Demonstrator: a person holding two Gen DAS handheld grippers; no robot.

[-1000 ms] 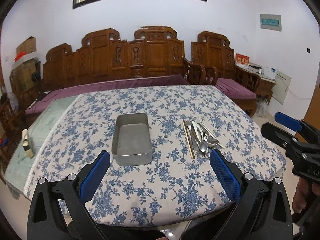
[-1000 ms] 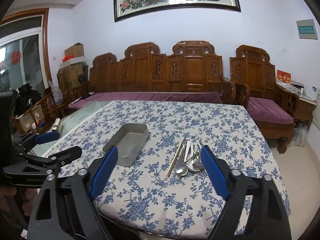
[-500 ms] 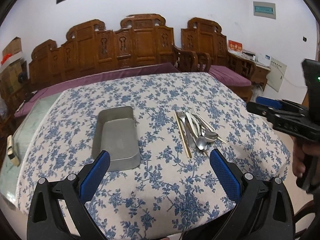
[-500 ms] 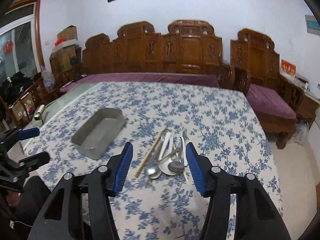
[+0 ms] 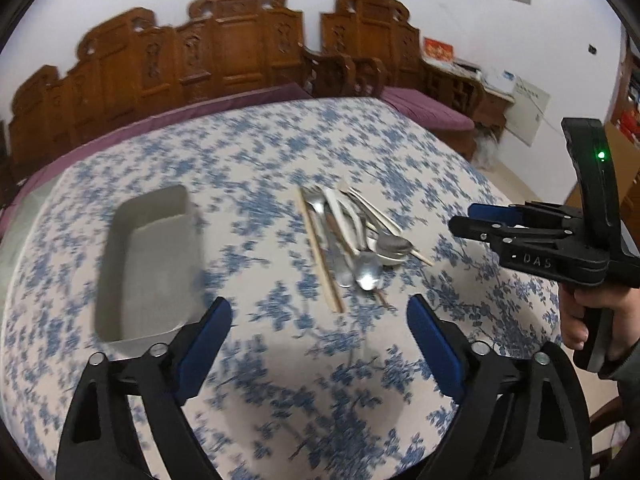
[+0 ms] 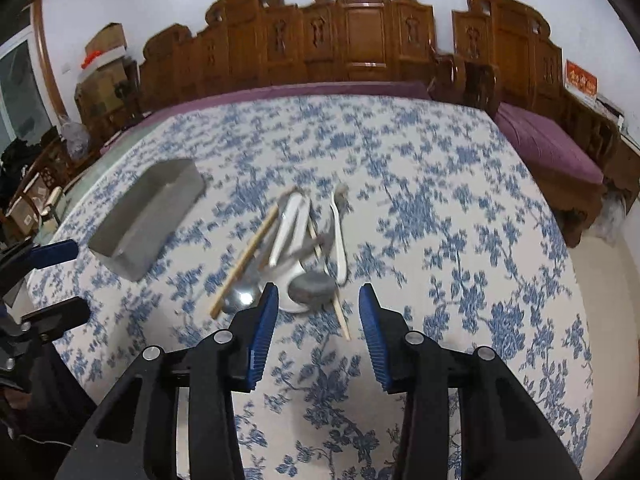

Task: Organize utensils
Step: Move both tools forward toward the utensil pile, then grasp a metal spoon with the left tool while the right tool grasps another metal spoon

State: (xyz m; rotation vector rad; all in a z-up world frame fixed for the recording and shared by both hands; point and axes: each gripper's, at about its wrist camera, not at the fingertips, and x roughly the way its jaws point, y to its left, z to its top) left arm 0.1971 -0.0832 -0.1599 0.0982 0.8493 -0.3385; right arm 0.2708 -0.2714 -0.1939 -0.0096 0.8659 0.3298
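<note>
A pile of utensils [image 5: 352, 240] lies on the blue-flowered tablecloth: metal spoons, a fork, white spoons and wooden chopsticks; it also shows in the right wrist view [image 6: 296, 256]. A grey metal tray [image 5: 148, 264] stands empty to its left, also in the right wrist view [image 6: 148, 216]. My left gripper [image 5: 320, 316] is open and empty, above the cloth in front of the tray and the pile. My right gripper [image 6: 316, 300] is open and empty, just short of the spoon bowls; it also shows from the side in the left wrist view [image 5: 464, 220].
The round table [image 6: 460, 248] drops off at its near and right edges. Carved wooden benches with purple cushions [image 6: 552, 144] stand behind and to the right. Boxes and clutter [image 6: 100, 64] are at the far left.
Both grippers have moved forward and down toward the table. The right gripper's jaws have narrowed and it now hovers close to the utensil pile. The utensils and tray have not moved.
</note>
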